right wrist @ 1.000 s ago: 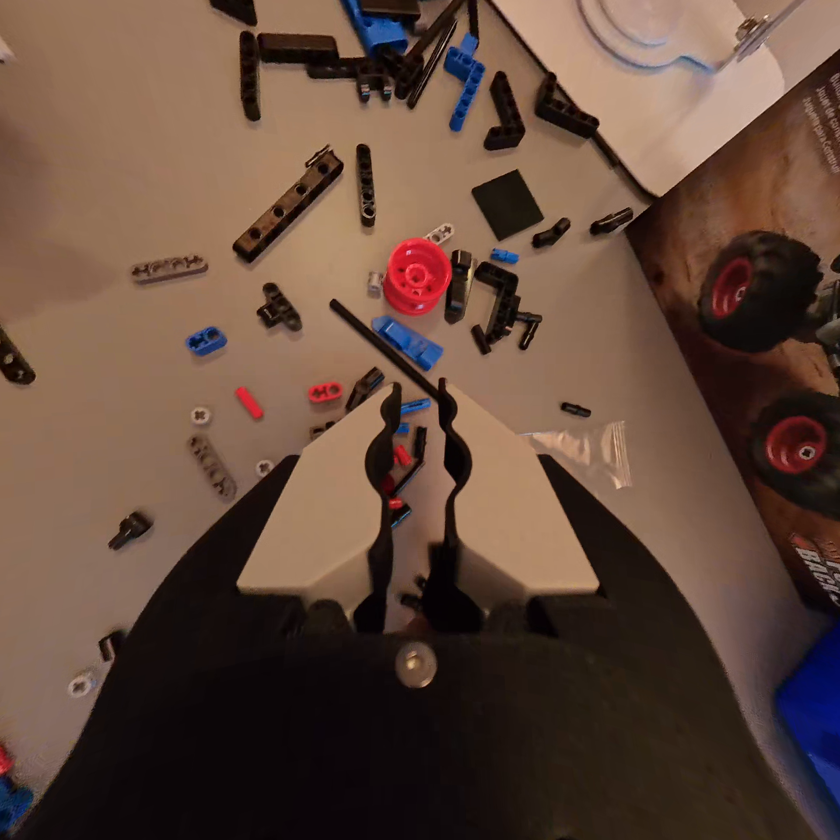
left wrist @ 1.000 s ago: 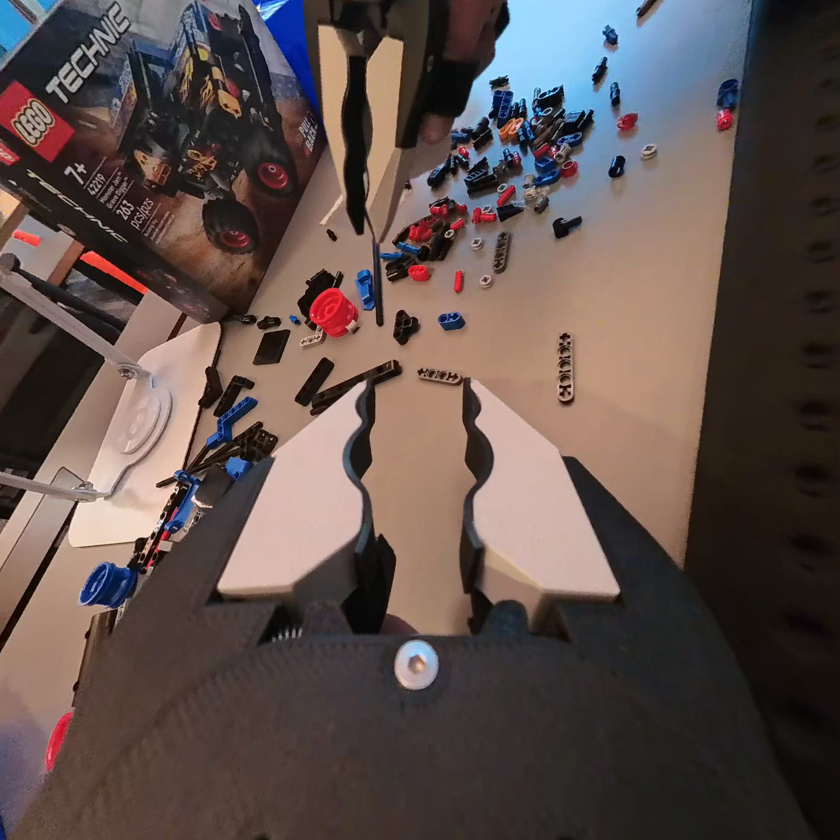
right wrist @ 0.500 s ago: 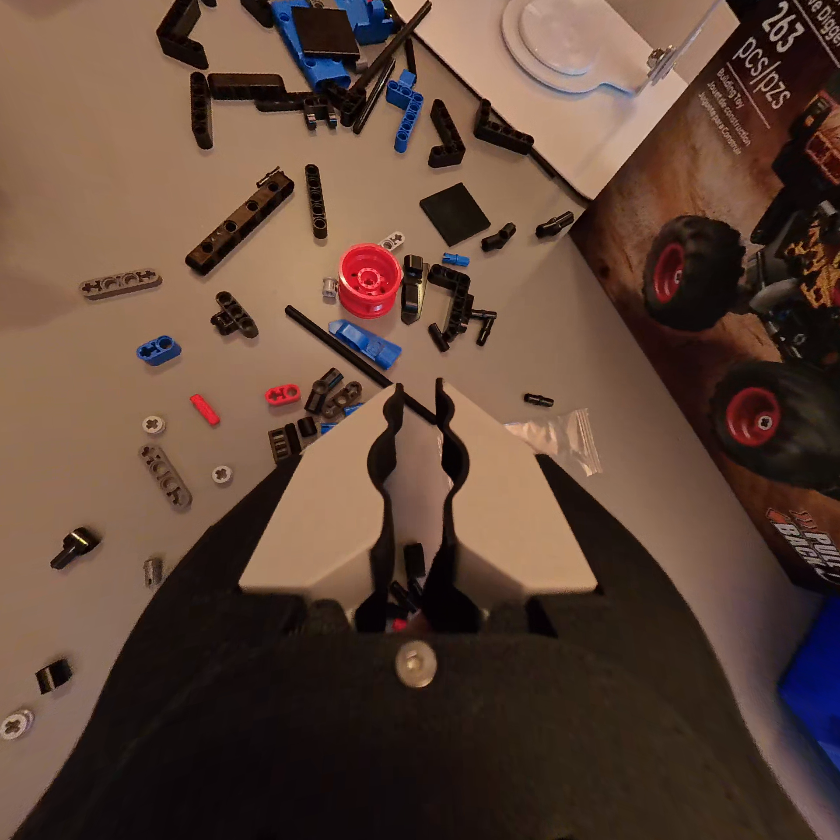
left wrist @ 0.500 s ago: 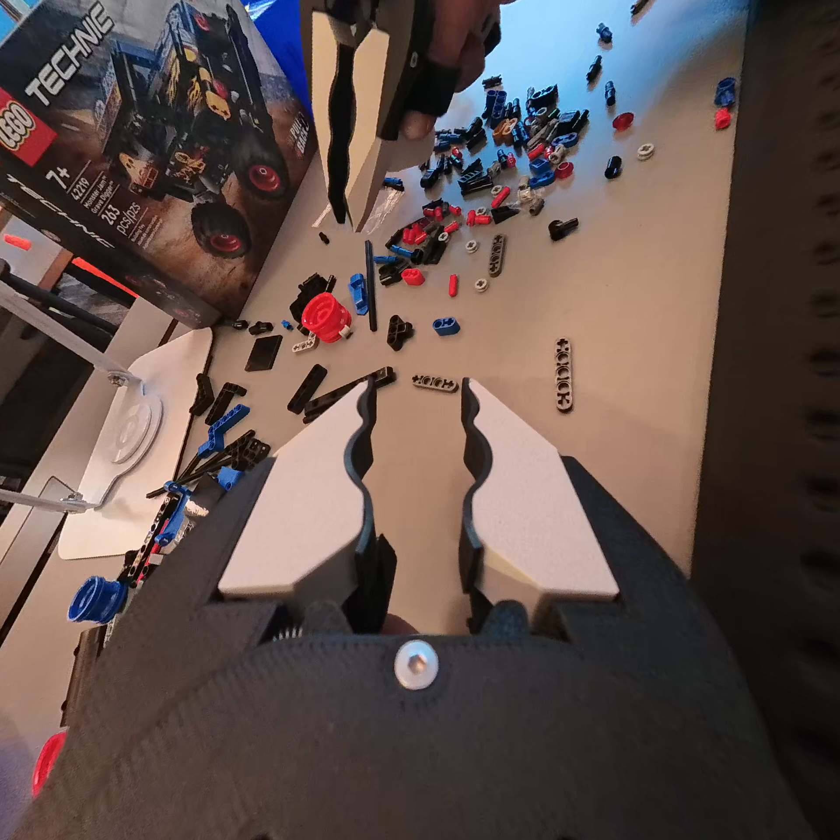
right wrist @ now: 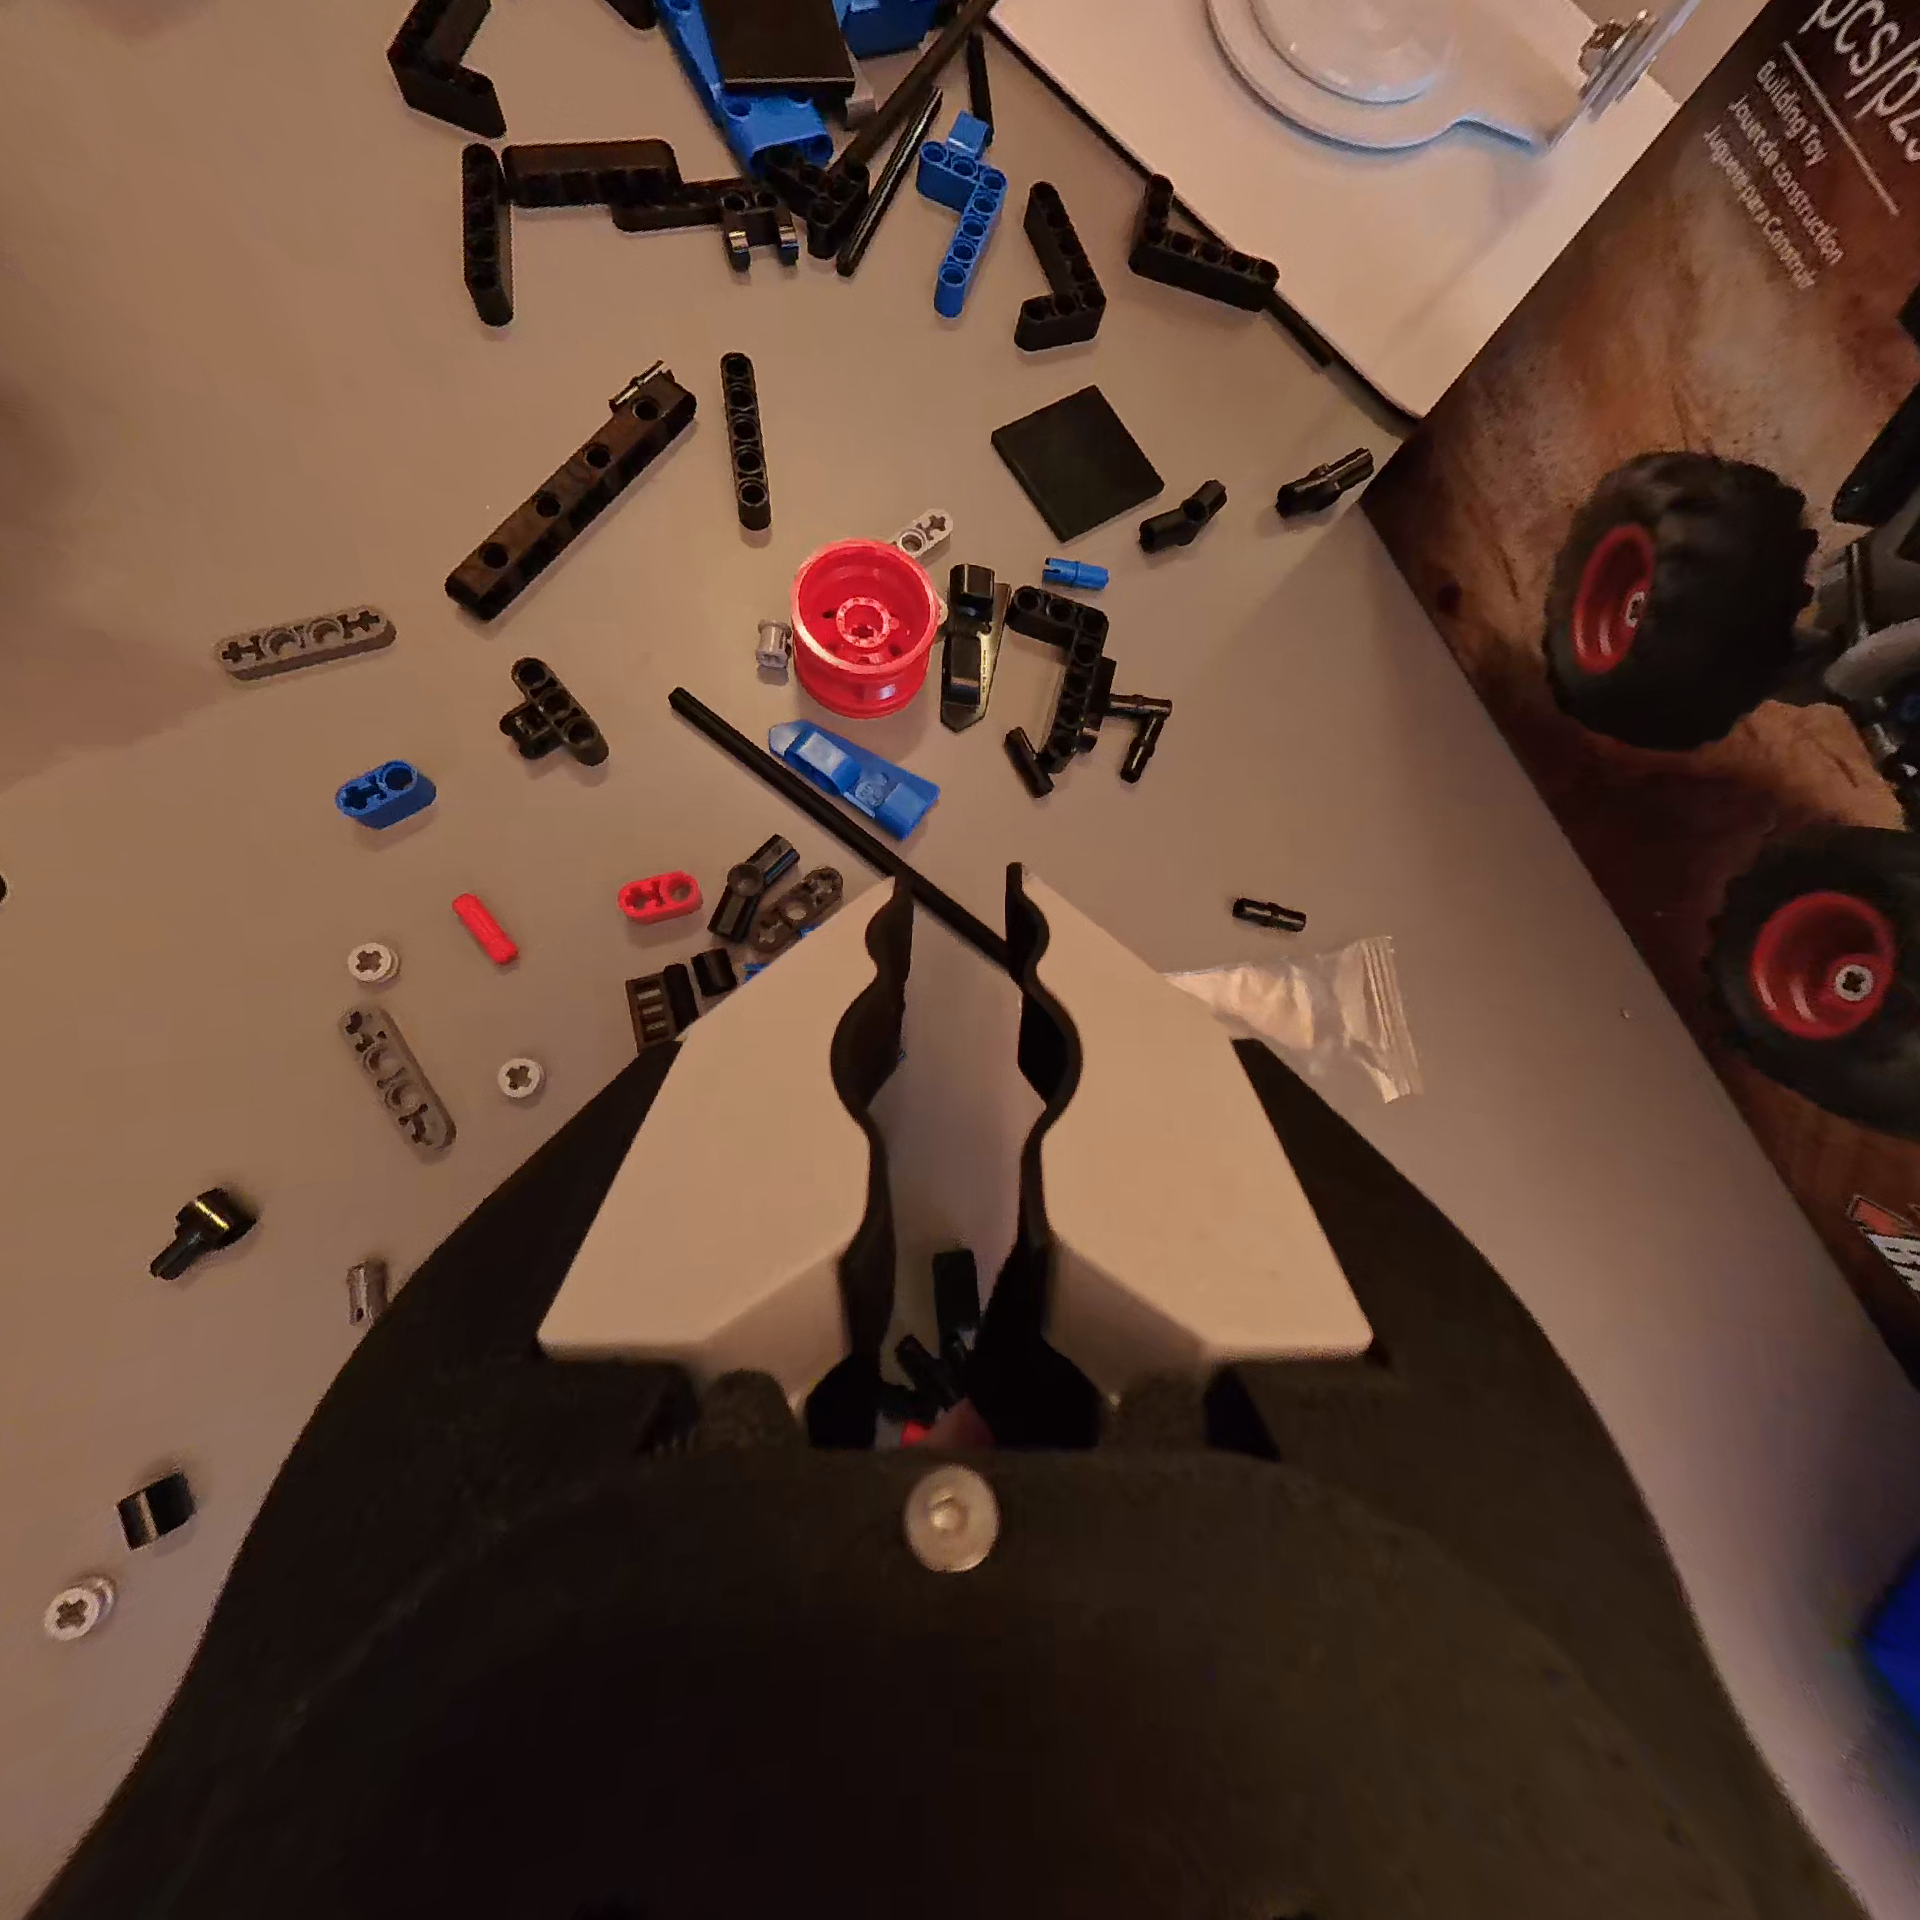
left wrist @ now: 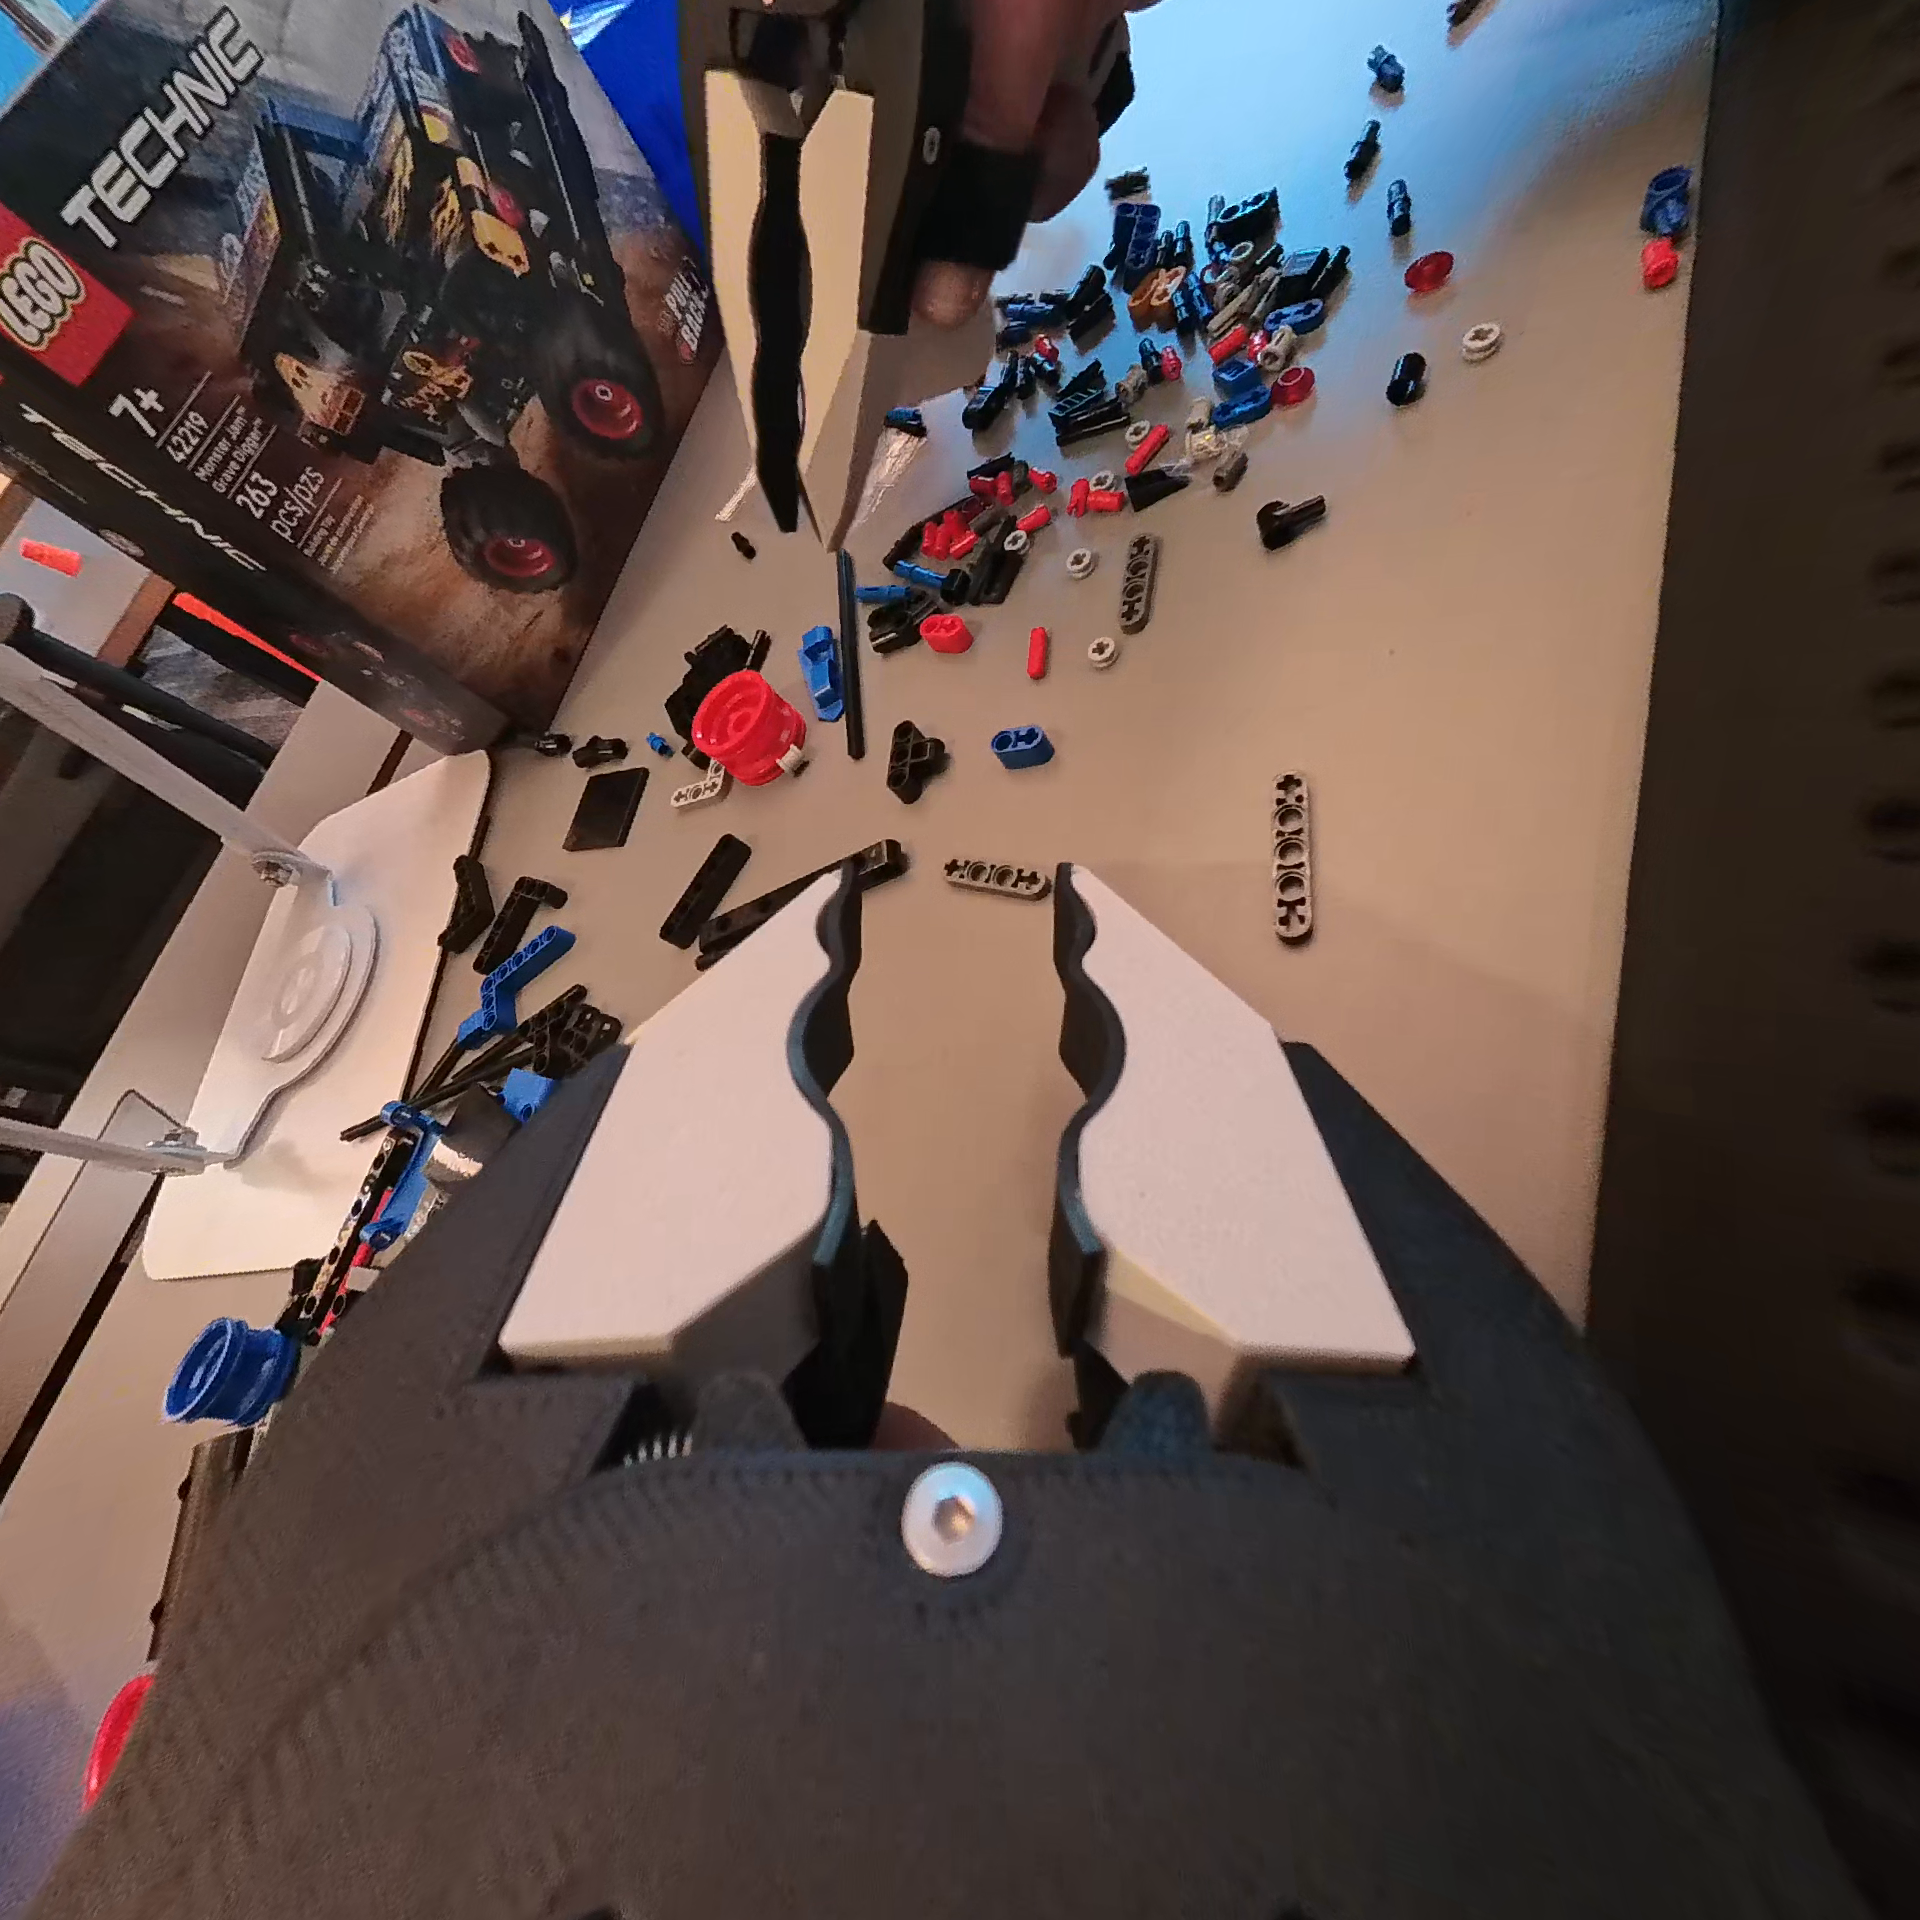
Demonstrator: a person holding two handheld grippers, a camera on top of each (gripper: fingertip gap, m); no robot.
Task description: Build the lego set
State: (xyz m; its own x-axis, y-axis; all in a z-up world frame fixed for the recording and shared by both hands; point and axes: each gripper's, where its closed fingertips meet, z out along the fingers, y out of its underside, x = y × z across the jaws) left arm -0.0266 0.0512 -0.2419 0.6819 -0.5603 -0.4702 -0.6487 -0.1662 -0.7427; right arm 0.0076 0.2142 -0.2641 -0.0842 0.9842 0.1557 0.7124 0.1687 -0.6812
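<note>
Loose black, blue, red and grey lego parts lie scattered on a beige table. My left gripper is open and empty, held above the table just short of a flat grey beam. My right gripper has its jaws a narrow gap apart over the near end of a long black axle. That axle lies on the table beside a blue piece and a red wheel hub. In the left wrist view the right gripper points down at the axle's far end; I cannot tell if they touch.
The lego box stands at the left, also on the right of the right wrist view. A white stand base, a partly built blue and black assembly, a blue hub and a clear bag lie nearby. A dark panel borders the table. To the blue piece: right tips about 4 cm, left tips about 15 cm. Look for it in the left wrist view too. The long black axle is closer to my right gripper, around 4 cm from its tips; the left tips are 15 cm off. It is also in sight in the left wrist view. The left gripper is farther from the red wheel hub, some 15 cm, than the right, some 6 cm. My left wrist view looks at it from another angle.
The right gripper has shifted slightly back and forth over the axle's end, with its jaw gap about the same. The left gripper has hardly moved.
</note>
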